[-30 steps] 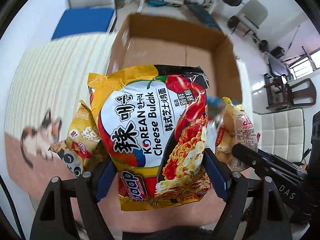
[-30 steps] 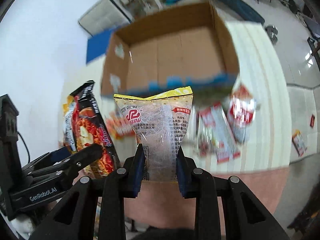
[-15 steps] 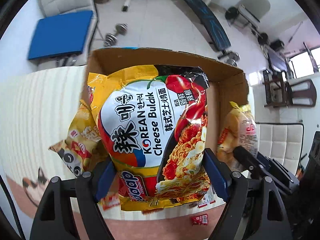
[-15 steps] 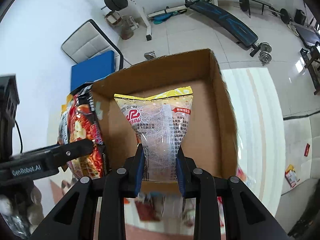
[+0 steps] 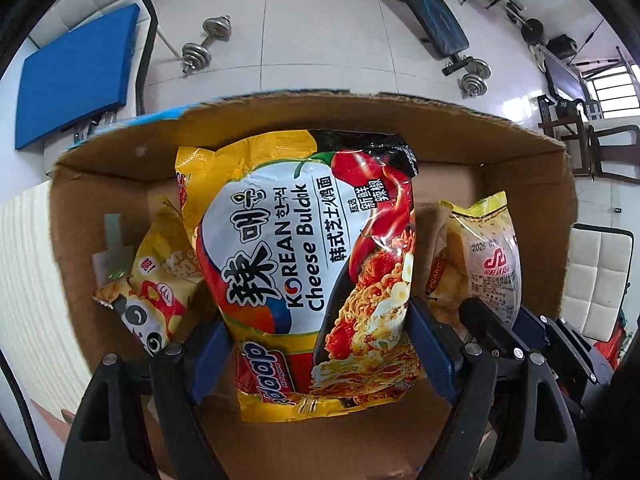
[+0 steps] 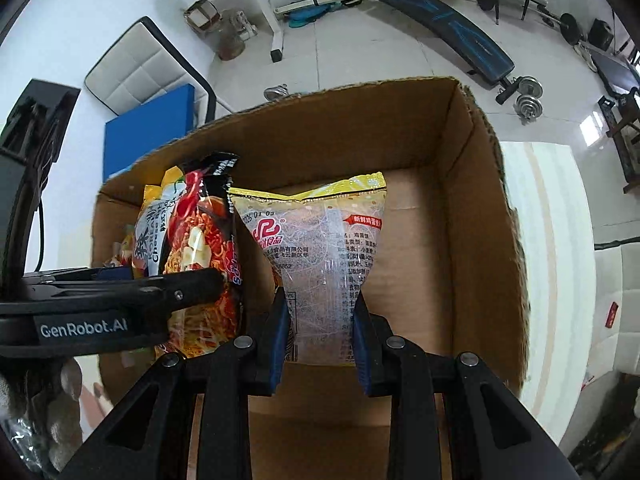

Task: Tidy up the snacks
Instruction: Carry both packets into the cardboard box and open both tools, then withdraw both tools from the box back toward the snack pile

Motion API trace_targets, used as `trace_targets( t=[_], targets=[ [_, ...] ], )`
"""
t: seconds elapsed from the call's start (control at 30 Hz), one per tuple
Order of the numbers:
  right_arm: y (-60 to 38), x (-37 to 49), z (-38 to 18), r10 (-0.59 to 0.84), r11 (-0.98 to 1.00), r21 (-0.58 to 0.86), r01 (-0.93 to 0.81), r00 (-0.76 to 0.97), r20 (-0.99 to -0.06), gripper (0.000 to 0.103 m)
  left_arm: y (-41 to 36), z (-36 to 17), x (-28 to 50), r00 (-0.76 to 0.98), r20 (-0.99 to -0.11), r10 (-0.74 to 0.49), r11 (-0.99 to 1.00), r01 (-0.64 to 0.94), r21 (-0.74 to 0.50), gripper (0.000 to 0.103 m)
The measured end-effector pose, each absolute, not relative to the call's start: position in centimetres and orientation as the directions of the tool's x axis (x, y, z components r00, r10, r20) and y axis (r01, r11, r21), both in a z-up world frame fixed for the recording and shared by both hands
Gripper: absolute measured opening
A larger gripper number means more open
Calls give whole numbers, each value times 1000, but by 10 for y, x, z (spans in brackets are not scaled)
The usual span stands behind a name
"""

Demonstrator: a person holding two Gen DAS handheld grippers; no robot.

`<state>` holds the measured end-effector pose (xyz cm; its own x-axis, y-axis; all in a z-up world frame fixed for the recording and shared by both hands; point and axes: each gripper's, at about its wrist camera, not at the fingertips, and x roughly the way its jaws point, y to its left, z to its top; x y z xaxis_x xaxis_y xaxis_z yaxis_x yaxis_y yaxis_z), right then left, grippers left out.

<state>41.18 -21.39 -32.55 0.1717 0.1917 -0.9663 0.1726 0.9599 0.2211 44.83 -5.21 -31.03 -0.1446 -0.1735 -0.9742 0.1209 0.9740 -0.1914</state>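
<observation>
left claw: clamped across the lower end of the noodle pack, blue pads pressing both side edges.
right claw: clamped narrow on the bottom of the clear cake bag, film pinched in at the waist.
long axes: both packs run straight out from the claws, top seams pointing away and down.
spacing: the two loads hang side by side, near touching; right claw sits just beside the left.
panda snack: beyond the left claw's left finger, by the box wall; can't tell if resting.
cardboard box: directly ahead of both claws, open mouth facing them; bare floor ahead of the right claw.
next, my read: both loads over the box; release should drop them inside.
</observation>
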Motion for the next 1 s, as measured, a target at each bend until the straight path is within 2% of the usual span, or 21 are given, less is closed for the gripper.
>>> trace_targets(
  t=[0.27, 0.33, 0.37, 0.4, 0.43, 0.5, 0.53, 1.0],
  targets=[
    [-206, 426, -345, 192, 960, 211, 183, 119, -974, 33, -54, -317, 452, -182, -972, -152, 981, 96, -171, 82],
    [-206, 428, -347, 203, 959, 220, 182, 108, -973, 49, -57, -315, 454, -174, -972, -155, 981, 87, -172, 82],
    [-206, 428, -346, 193, 961, 210, 179, 108, -975, 73, -56, -315, 454, -166, -974, -151, 982, 87, -167, 82],
    [-206, 429, -345, 188, 964, 205, 172, 112, -976, 85, -55, -313, 453, -161, -976, -146, 983, 86, -161, 83],
    [-206, 428, -343, 188, 964, 206, 167, 113, -976, 85, -54, -312, 452, -155, -978, -138, 985, 84, -153, 83],
    [-205, 427, -341, 193, 965, 207, 162, 100, -976, 87, -52, -305, 451, -142, -980, -142, 985, 83, -155, 94],
    [-202, 428, -339, 192, 966, 205, 160, 95, -977, 88, -50, -303, 451, -137, -980, -143, 985, 81, -155, 96],
    [-183, 404, -282, 162, 979, 178, 101, 147, -976, 92, -36, -237, 416, -3, -990, -140, 985, 102, -140, 97]
  ],
)
